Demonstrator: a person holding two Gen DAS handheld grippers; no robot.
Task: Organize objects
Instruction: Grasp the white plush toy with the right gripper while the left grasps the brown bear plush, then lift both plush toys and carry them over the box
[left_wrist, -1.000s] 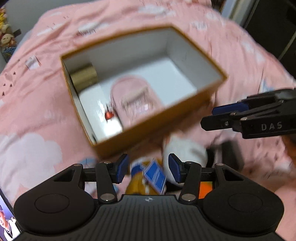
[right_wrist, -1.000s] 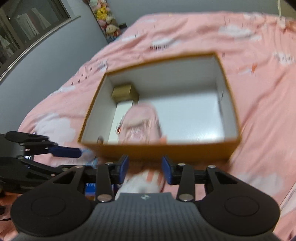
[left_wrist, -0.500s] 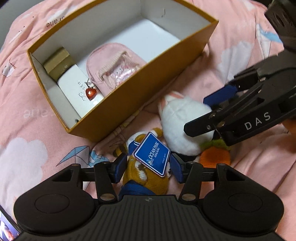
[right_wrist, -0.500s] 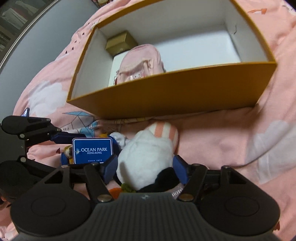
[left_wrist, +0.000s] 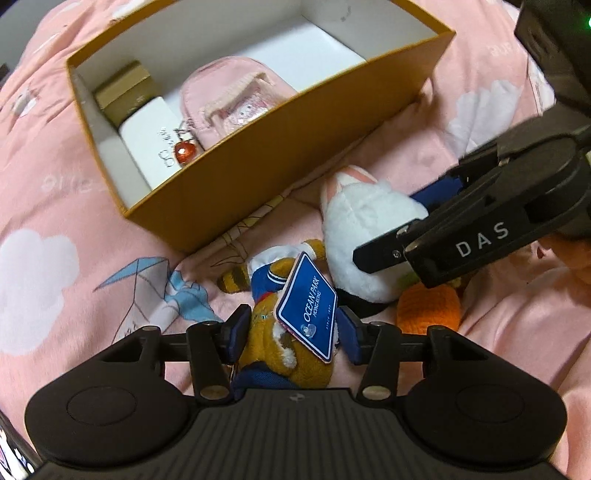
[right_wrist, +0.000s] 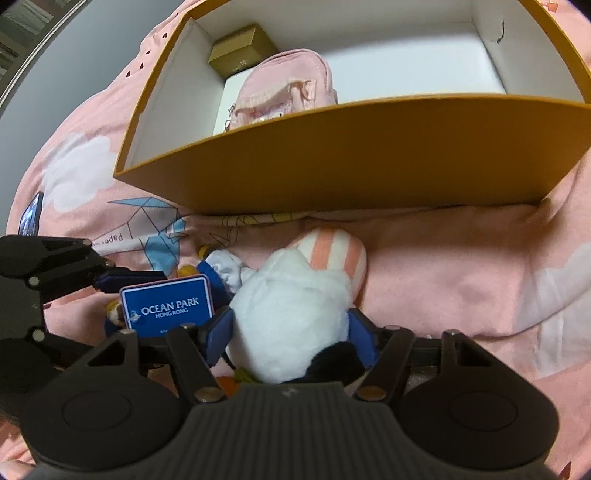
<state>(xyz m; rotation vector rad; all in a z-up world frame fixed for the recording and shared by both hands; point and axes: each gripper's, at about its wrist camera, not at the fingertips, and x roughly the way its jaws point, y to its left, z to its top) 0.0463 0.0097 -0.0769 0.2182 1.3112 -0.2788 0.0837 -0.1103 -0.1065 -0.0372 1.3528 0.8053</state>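
Nearest the left wrist camera, the left hand-held gripper (left_wrist: 290, 332) has come down over the brown plush toy (left_wrist: 291, 354) with the blue OCEAN PARK tag (left_wrist: 308, 314). Its jaws have just been closing, and the toy now sits between the blue pads, which flank its body at 9 and 3 o'clock; whether they already press on it is hard to say, so I judge the grasp about to be made rather than made.

The right hand-held gripper (right_wrist: 290, 334) has dropped likewise and has just been opening wide. The white plush rabbit (right_wrist: 291, 314) with the pink striped ears now fills the gap between its jaws, with the pads alongside its flanks; a firm squeeze is not evident.

Both toys lie on the pink bedspread (right_wrist: 461, 280), touching each other, with an orange knitted carrot (left_wrist: 428, 306) at 3 o'clock of the brown toy.

Farther off, at 12 o'clock, the open orange box (right_wrist: 351, 158) already holds a pink pouch (right_wrist: 288, 88), a white case (left_wrist: 155, 136) and a gold box (right_wrist: 242, 51). The remaining step is likely closing both grips and lifting the toys in.
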